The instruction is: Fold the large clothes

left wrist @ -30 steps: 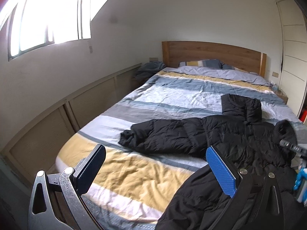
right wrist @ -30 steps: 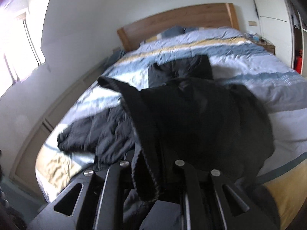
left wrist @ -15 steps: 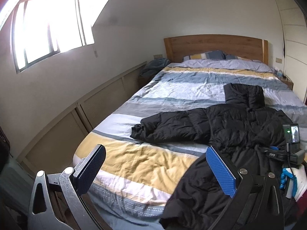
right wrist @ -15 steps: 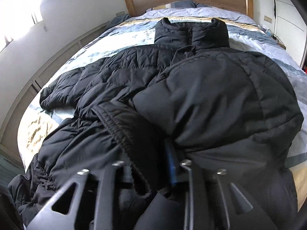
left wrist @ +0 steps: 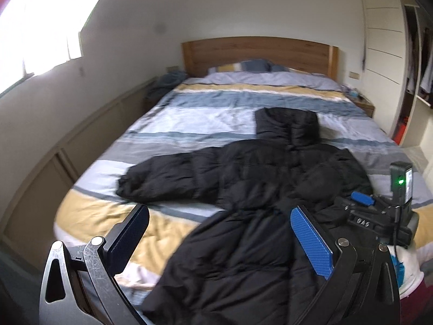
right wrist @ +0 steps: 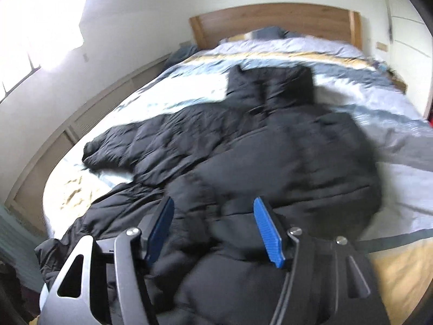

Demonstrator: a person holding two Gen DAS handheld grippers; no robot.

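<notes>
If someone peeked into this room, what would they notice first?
Probably the big black puffy jacket spread across the foot of the striped bed, one sleeve stretched out toward the window side and its collar pointing at the wooden headboard. Next come the blue pads of the right gripper, open just over the jacket, its jaws having just been opening.

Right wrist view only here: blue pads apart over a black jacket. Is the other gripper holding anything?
Observer: No. The left gripper stands open over the near edge of the bed, nothing between its pads.
Operator: Can you see my gripper from there?
Observer: Yes, the right gripper sits low at the right side of the jacket, a green light lit on its mounted device; its jaws have just been opening, fabric under them unpinched.
</notes>
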